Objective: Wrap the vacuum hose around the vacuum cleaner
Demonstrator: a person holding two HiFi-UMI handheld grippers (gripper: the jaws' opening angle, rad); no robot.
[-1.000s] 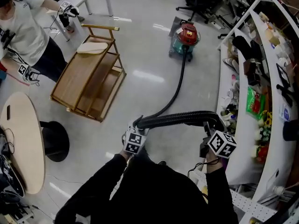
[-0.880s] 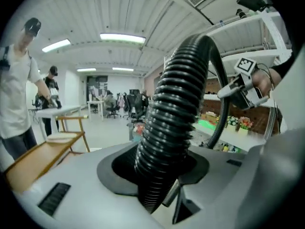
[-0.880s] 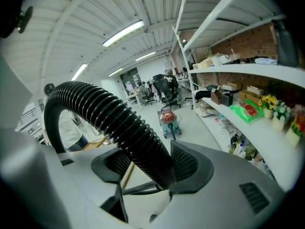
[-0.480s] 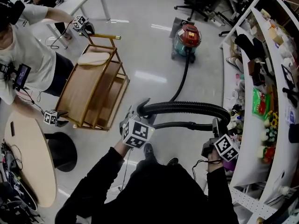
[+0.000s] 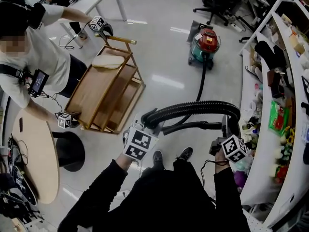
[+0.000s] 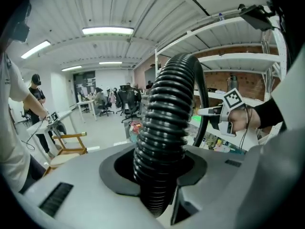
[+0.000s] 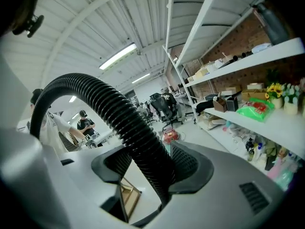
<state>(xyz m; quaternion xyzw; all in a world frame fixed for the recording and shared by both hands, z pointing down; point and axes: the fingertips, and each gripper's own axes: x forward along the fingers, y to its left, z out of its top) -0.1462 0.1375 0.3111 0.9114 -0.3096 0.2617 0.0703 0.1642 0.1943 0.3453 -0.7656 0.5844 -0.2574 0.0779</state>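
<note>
The red and teal vacuum cleaner [image 5: 206, 45] stands on the floor ahead, also in the left gripper view [image 6: 136, 127] and the right gripper view [image 7: 169, 135]. Its black ribbed hose [image 5: 198, 108] runs back over the floor, then arches between both grippers. My left gripper [image 5: 145, 123] is shut on the hose [image 6: 164, 128]; its jaws have just been closing on it. My right gripper [image 5: 226, 128] is shut on the other end of the arch [image 7: 143, 151]. A thinner black strand [image 5: 188, 126] hangs under the arch. The right gripper [image 6: 224, 116] shows in the left gripper view.
A wooden cart [image 5: 104, 88] stands at the left, held by another person [image 5: 29, 62] with grippers. A round table [image 5: 31, 158] and a black stool base [image 5: 67, 151] are nearer left. Packed white shelves [image 5: 275, 105] line the right. Office chairs [image 5: 222, 4] stand behind the vacuum.
My left gripper has risen with the hose, and the right has shifted sideways. The hose now arches higher between them. The other person has moved in and taken hold of the cart.
</note>
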